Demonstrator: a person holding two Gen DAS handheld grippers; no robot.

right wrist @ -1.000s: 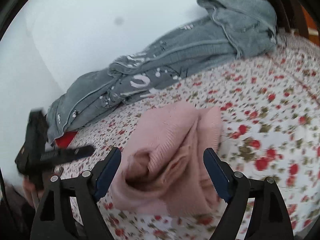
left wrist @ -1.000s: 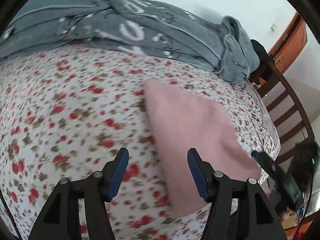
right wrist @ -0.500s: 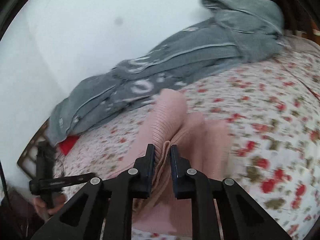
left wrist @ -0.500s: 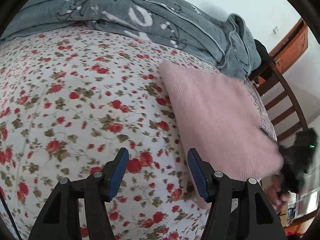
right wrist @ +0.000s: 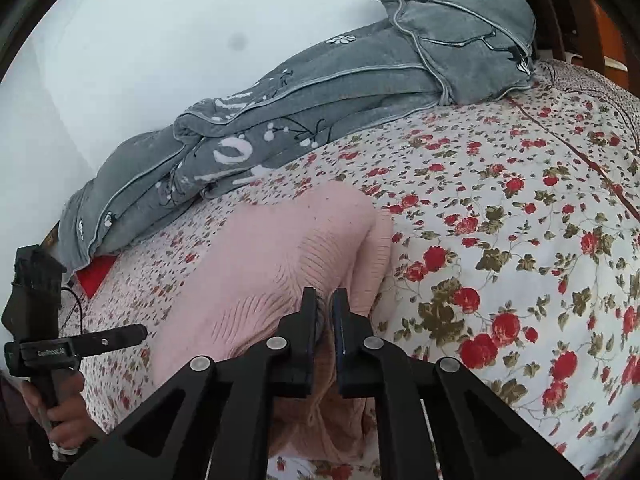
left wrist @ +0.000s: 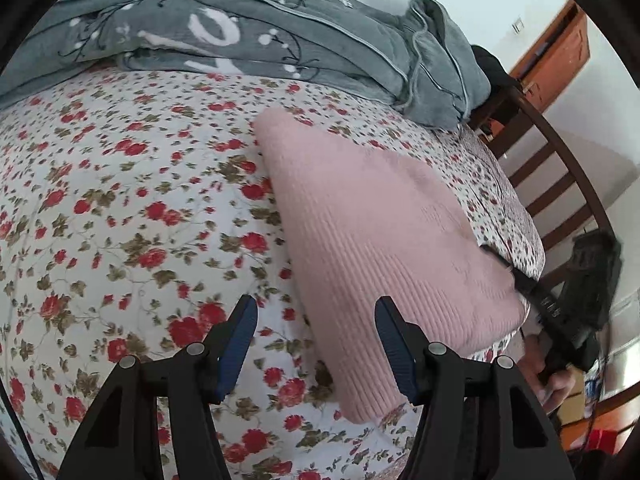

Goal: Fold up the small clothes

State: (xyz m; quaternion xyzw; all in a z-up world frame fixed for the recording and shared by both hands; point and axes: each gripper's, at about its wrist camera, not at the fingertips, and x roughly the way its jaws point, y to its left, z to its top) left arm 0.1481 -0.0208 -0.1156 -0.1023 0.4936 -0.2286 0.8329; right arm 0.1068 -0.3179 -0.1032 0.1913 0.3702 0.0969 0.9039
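Pink knit garment (left wrist: 384, 240): lies on the floral bedsheet (left wrist: 120, 200), on the near side of the grey blanket (left wrist: 248, 36) heaped along the wall; one edge is gathered and raised where it is held.

Left gripper (left wrist: 314, 336): fingers apart, holding nothing; it hovers over the sheet on the near side of the blanket, its right finger over the garment's lower corner and its left finger over bare sheet.

Right gripper (right wrist: 324, 312): fingers nearly together, clamped on a bunched ridge of the pink knit; ribs fan out tight from the pinch, so the cloth looks under tension.

Grey blanket: near the garment's far edge, not touching it as far as the pictures show.

Risk, slip: the pinch seems to hold a thick bunch and not a clean edge; a quick lift could pull the knit out of the jaws.

Risk, uneven fold: only one side is held; if the free corner near the left gripper stays loose, the layer may drag and land skewed.

Risk, snag on sheet: a grab by the left gripper that goes too low could catch the bedsheet along with the knit.

Risk, stretch: hard pulling across the ribs could distort the fabric.
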